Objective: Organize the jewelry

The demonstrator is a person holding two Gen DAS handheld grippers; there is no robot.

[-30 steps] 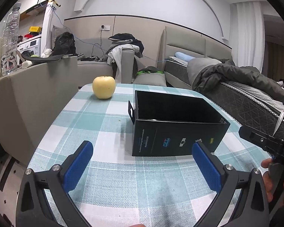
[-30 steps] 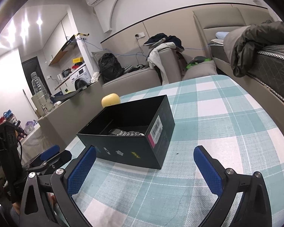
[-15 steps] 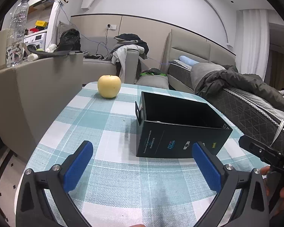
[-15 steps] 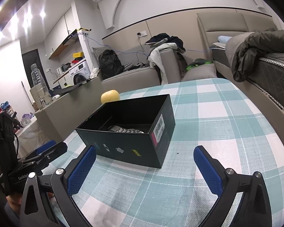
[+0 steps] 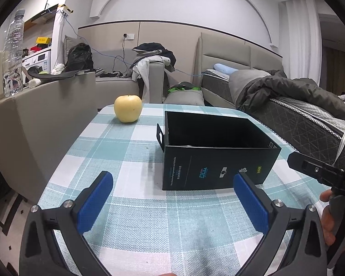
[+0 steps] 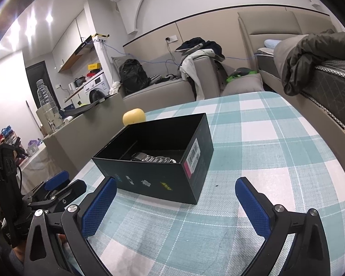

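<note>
- Box (image 5: 216,158), black, lidless, sits on checked tablecloth (image 5: 135,207); silver metal watch band (image 6: 156,158) lies on its floor, seen in right wrist view only.
- Left gripper (image 5: 172,204) empty, blue pads spread wide, hangs low over cloth just short of box's near wall.
- Right gripper (image 6: 176,207) also empty and spread wide, faces box's labelled corner from near side.
- Compared with a second ago: both views lower and flatter, box a touch larger in left view, apple (image 5: 127,108) unmoved behind box, watch band in same spot.
- Reads as slow settling of both tools in front of box, nothing picked up or placed in that second.
- Likely meaning: jewelry already stowed, task near done or pausing; no loose piece visible on cloth.
</note>
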